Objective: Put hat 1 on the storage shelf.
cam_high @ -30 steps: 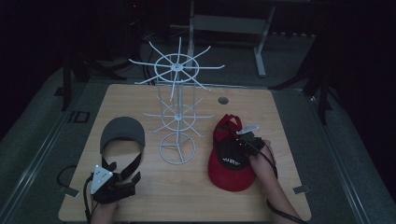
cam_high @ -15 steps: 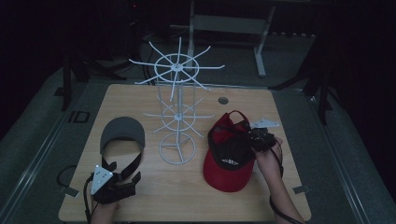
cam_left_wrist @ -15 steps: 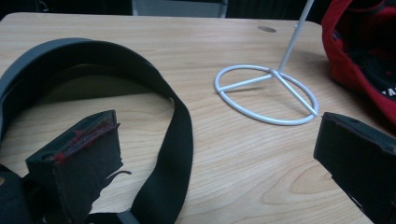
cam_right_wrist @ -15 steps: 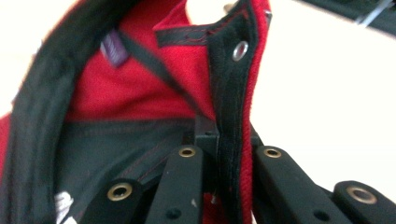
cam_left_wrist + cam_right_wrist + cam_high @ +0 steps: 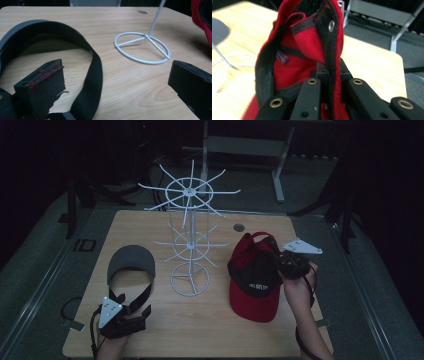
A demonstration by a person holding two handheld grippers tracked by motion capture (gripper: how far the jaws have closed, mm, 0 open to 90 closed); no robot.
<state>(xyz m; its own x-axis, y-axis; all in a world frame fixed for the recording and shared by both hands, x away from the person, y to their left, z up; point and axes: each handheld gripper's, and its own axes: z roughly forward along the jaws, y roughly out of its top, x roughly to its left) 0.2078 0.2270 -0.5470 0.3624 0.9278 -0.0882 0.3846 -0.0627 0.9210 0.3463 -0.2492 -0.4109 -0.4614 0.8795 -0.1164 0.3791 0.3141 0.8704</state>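
Right, quick notes from beside the table.

R gripper: right gripper point(image 5: 283, 261) clamped tight on the red cap point(image 5: 254, 279), pinching the rear edge/sweatband; right gripper view has the jaws closed w/ red fabric and black band squeezed between them point(image 5: 329, 82). Grabbing the rim rather than the crown looks deliberate, since it leaves the cap hanging open so a hook could catch it.

Cap pos: right half of the table point(image 5: 210, 330), back end lifted and tilted by the gripper, brim low toward the person's edge, prob touching the wood, can't be sure. Just right of the white wire rack point(image 5: 189, 240), not touching it.

L gripper: left gripper point(image 5: 131, 314) wide open, nothing held; left gripper view shows both pads apart w/ bare wood between. Parked at the near left corner, just behind the strap of the grey visor point(image 5: 131, 265), strap runs by the left pad point(image 5: 45, 80). Looks like it's waiting there for its turn on the visor.

Visor: flat on the table, left of the rack base point(image 5: 142, 47), peak pointing away from the person, strap loop toward the left gripper, so an easy grab from that side.

Rack: upright mid-table, arms of both tiers bare, between the 2 hats so either hand can reach it.

Step (my guess): hanging hats on the rack; cap lifted first, nothing hung yet.

Risk: cap held by one thin edge, could swing or slip when raised to the arms.
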